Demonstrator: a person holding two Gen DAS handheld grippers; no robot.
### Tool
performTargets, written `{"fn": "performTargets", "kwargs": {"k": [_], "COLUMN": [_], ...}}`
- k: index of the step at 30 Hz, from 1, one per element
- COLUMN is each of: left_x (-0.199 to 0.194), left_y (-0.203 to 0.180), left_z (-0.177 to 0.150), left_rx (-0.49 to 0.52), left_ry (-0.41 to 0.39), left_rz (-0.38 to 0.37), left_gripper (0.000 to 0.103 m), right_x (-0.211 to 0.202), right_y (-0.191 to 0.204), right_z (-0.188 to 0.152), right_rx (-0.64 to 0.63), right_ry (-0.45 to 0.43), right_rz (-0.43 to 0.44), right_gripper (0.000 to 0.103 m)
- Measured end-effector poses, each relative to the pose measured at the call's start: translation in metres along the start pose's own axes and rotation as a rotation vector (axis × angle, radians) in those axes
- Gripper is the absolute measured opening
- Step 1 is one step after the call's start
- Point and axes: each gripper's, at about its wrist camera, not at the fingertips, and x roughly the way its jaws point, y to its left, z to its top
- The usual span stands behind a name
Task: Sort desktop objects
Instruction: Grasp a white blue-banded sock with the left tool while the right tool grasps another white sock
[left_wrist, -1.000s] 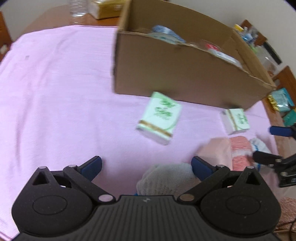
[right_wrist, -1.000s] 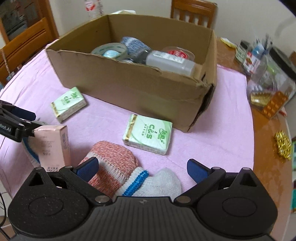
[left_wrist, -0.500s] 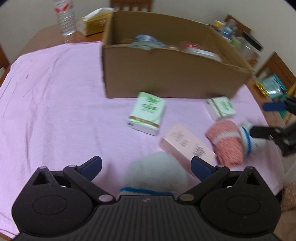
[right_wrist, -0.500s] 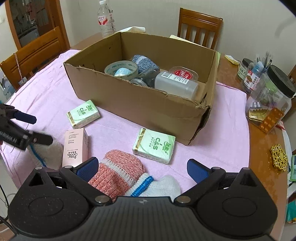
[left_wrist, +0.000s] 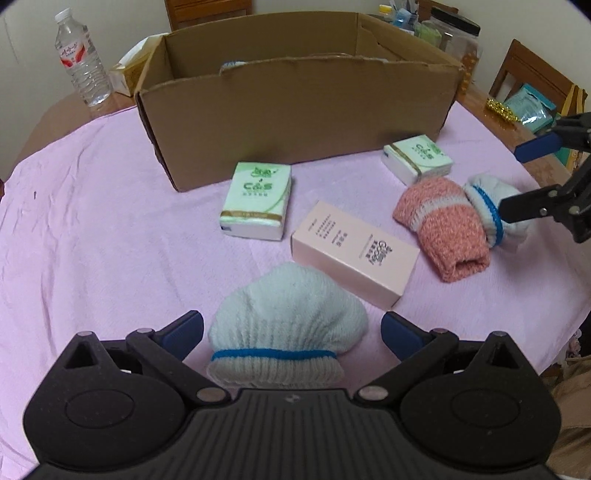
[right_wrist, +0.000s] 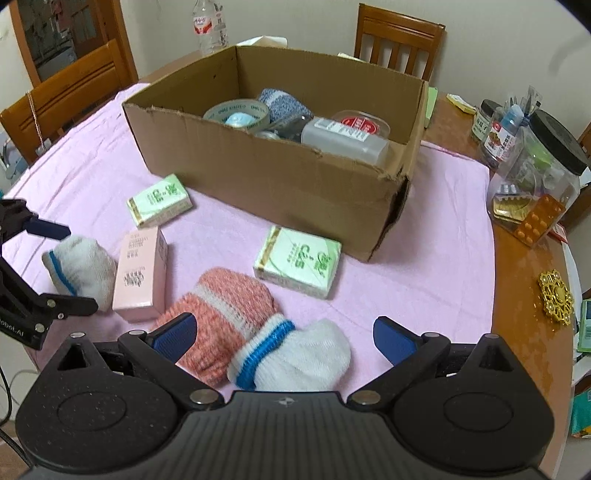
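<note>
A cardboard box stands on the pink cloth and holds tape, a bottle and a blue sock. In front lie two green tissue packs, a pink carton, a salmon sock and two white socks with blue bands. My left gripper is open around one white sock. My right gripper is open over the salmon sock and the other white sock. In the left view they lie at right.
The box fills the back of the left view. A water bottle and tissue box stand behind it. Jars, pill packs and a gold ornament sit on bare wood at right. Wooden chairs surround the table.
Both grippers pulled back and rose, so more of the table shows. The pink carton, upright by the left gripper a second ago, now lies flat on the cloth.
</note>
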Motion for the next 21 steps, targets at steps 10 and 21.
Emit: {"fn": "performTargets", "kwargs": {"k": [10,21], "left_x": [0.014,0.013], "left_y": [-0.004,-0.009], "left_z": [-0.008,-0.006], "left_rx": [-0.025,-0.002], "left_ry": [0.029,-0.004], "left_rz": [-0.005,0.031], "left_gripper": [0.102,0.099], "right_x": [0.016,0.047], "right_y": [-0.006,-0.021], "right_z": [-0.026,-0.021], "right_rx": [-0.076,-0.175], "right_ry": [0.096,0.127], "right_rz": [-0.014,0.041], "right_gripper": [0.103,0.103]}}
